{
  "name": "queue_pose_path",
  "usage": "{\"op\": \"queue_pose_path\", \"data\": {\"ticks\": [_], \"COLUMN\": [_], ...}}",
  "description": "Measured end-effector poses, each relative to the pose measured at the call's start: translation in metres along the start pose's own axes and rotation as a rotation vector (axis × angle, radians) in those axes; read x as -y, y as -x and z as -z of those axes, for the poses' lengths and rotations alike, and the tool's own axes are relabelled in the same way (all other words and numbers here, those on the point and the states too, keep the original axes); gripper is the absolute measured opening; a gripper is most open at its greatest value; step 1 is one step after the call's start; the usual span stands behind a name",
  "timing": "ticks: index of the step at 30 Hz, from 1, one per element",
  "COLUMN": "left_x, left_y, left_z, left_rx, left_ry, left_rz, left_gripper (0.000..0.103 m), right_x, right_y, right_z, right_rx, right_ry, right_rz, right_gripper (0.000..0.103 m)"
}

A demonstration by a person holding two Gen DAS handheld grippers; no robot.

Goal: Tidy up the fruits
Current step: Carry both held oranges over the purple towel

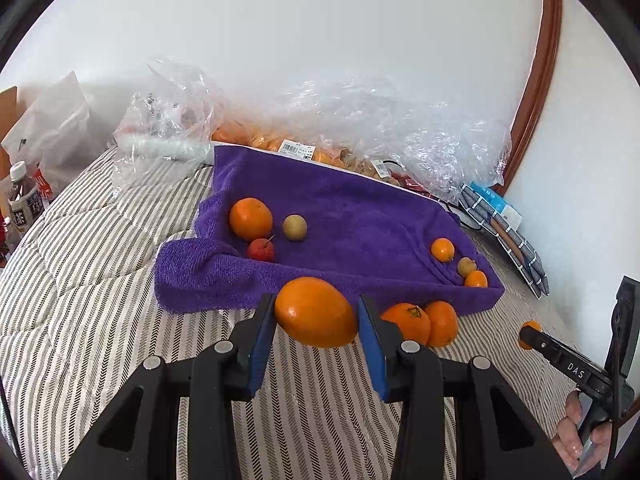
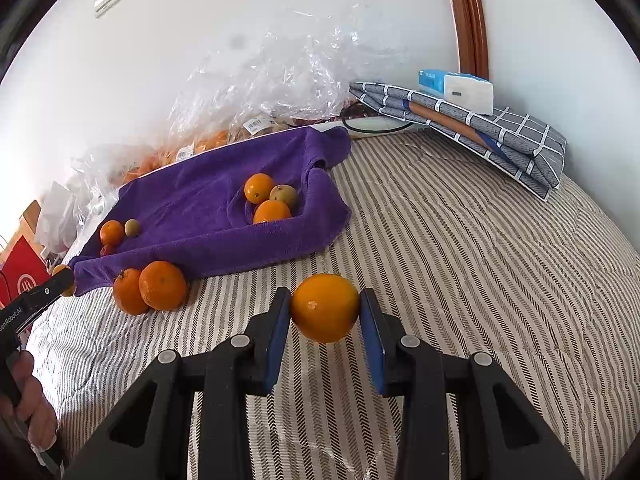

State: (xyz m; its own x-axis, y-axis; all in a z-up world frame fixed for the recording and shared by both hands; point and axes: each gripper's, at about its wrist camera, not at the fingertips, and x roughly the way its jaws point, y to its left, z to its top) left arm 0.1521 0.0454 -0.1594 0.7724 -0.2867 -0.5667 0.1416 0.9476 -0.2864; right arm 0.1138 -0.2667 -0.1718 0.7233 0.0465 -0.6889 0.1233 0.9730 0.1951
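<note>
A white wall backs a bed covered in a grey-and-white striped quilt point(image 2: 460, 240), with a brown wooden frame point(image 2: 468, 16) rising at the far right corner. Crumpled clear plastic bags point(image 1: 380, 120) lie along the wall, some with bagged orange fruit and price labels showing through. A purple towel point(image 1: 340, 216) is spread over a low tray-like base in the middle of the bed, its edges turned up. A folded grey checked cloth point(image 2: 500, 136) lies near the corner with a white and blue tissue pack point(image 2: 460, 88) on top of it.

The left hand-held gripper point(image 1: 316, 316) is clamped on a large oval orange point(image 1: 316, 312), held clear above the quilt just in front of the towel's near edge. The right hand-held gripper point(image 2: 325, 312) grips a round orange point(image 2: 325, 307) between its blue pads, also above the quilt, well to the right of the towel.

Two mandarins point(image 1: 424, 322) lie touching each other on the quilt against the towel's front edge. On the towel's left end sit an orange point(image 1: 251, 218), a small tan fruit point(image 1: 295, 227) and a small red fruit point(image 1: 261, 250) close together. At its right end, two small oranges point(image 1: 443, 249) and a tan fruit point(image 1: 467, 266) are bunched in a fold.

A tea bottle point(image 1: 26, 200) stands at the far left edge, beside the bed.
</note>
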Motion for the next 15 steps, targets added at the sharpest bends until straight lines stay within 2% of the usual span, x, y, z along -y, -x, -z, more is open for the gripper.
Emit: {"op": "queue_pose_path", "data": {"ticks": [7,15], "left_x": [0.002,-0.001], "left_y": [0.003,0.007], "left_z": [0.000,-0.002], "left_rx": [0.013,0.029], "left_ry": [-0.011,0.006], "left_rz": [-0.005,-0.018], "left_gripper": [0.039,0.039], "right_x": [-0.001,0.000], "right_y": [0.003,0.019], "right_z": [-0.001,-0.021], "right_rx": [0.013,0.042], "right_ry": [0.005,-0.018], "right_rz": [0.021,-0.031], "right_gripper": [0.035,0.035]}}
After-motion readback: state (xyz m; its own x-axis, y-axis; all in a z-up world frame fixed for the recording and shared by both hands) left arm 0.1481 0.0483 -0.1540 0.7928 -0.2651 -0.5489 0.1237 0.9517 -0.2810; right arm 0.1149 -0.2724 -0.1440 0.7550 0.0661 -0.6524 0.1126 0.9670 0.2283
